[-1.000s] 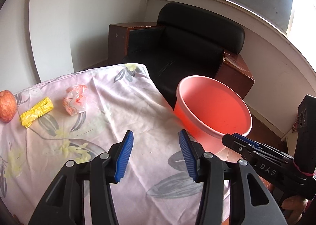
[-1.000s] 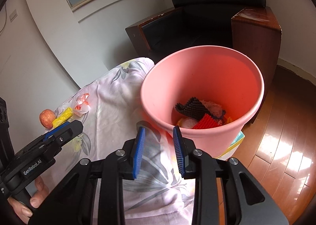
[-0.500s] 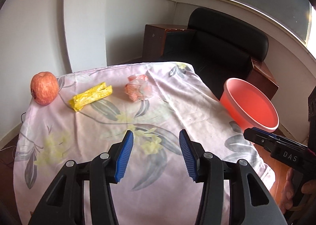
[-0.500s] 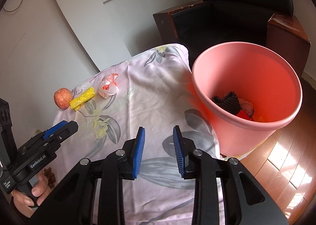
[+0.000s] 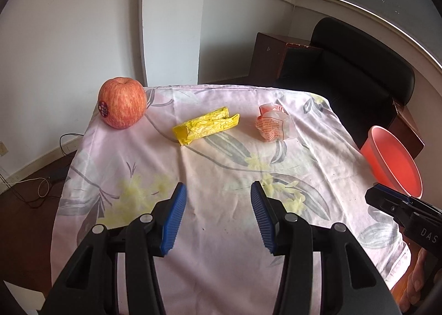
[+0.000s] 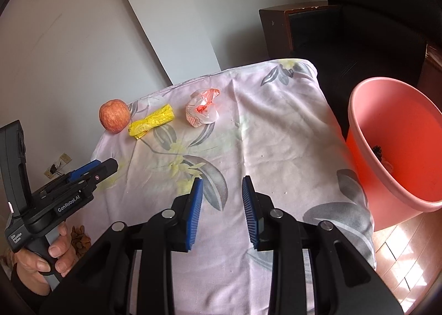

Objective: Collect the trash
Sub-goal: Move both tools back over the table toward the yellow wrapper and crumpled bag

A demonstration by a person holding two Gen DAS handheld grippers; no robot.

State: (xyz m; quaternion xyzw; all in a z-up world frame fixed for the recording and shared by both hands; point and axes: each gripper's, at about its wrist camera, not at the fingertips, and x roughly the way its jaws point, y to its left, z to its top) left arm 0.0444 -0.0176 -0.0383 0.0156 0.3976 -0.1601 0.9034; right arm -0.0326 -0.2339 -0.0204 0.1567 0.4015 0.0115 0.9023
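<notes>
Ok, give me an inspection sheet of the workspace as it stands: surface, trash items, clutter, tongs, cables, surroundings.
Surface: table under a floral cloth, wrinkled, small dark specks.
Job's things: yellow wrapper and crumpled red-and-white wrapper lie apart at the far side; pink bin stands off the table's right edge, some dark trash inside.
Clutter: apple with a sticker, far left corner, likely not trash.
Tongs: left tongs open, nothing between them; right tongs open, narrower, nothing between them; both are above the near cloth.
Cables: thin cables on the floor to the left, off the table.
Surroundings: black armchair behind the table, wooden floor, pale walls.
</notes>
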